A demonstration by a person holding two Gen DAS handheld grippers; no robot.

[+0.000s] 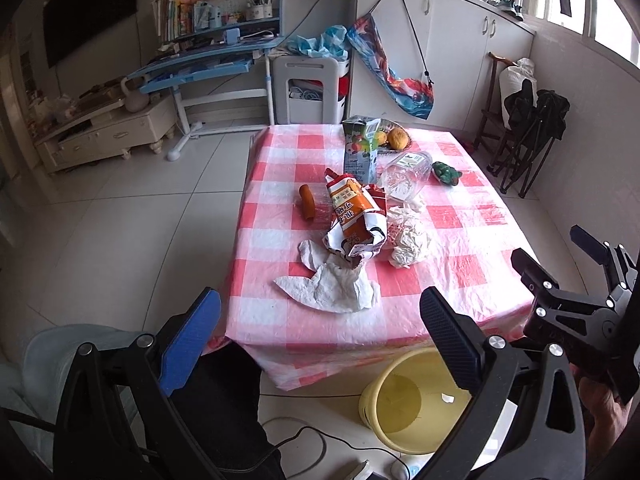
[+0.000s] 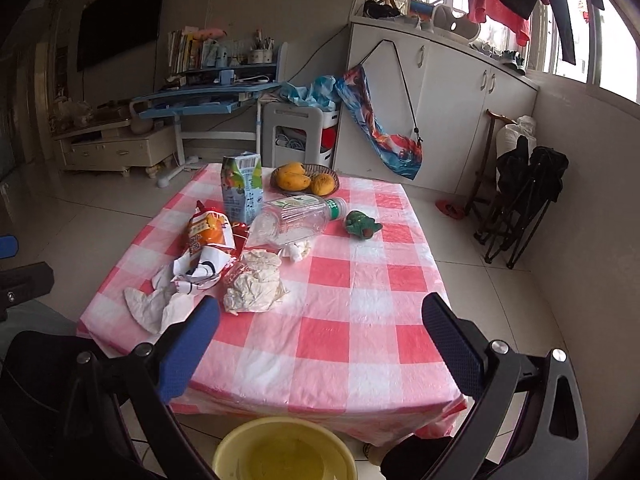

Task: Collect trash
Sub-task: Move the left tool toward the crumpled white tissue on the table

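table (image 2: 360, 320) with pink-and-white checked cloth, trash all on it. yellow bucket (image 1: 412, 400) on the floor just in front of the near table edge, nearly bare inside; one small white scrap (image 1: 448, 398) on its wall, otherwise only a yellowish bottom. judgement: collecting has barely begun, almost everything is left.

left tongs (image 1: 320, 320) spread wide, nothing between them, held over the near table edge. right tongs (image 2: 320, 332) likewise spread wide and bare, above the near part of the cloth.

left to gather, clustered mid-table: flat white tissue (image 1: 332, 288), torn orange snack bag (image 1: 352, 220), crumpled white wad (image 2: 256, 284), clear plastic bottle (image 2: 296, 216) lying on its side, upright juice carton (image 2: 242, 188). orange sausage-like piece (image 1: 307, 202) lies apart from the bag; trash or food, can't tell.

probably not trash: basket of mangoes (image 2: 304, 180), green toy (image 2: 362, 224).

hidden: bucket half cut off in the right view, partly behind a finger in the left one. small white bits under the bottle hard to make out. far side of the carton unseen.
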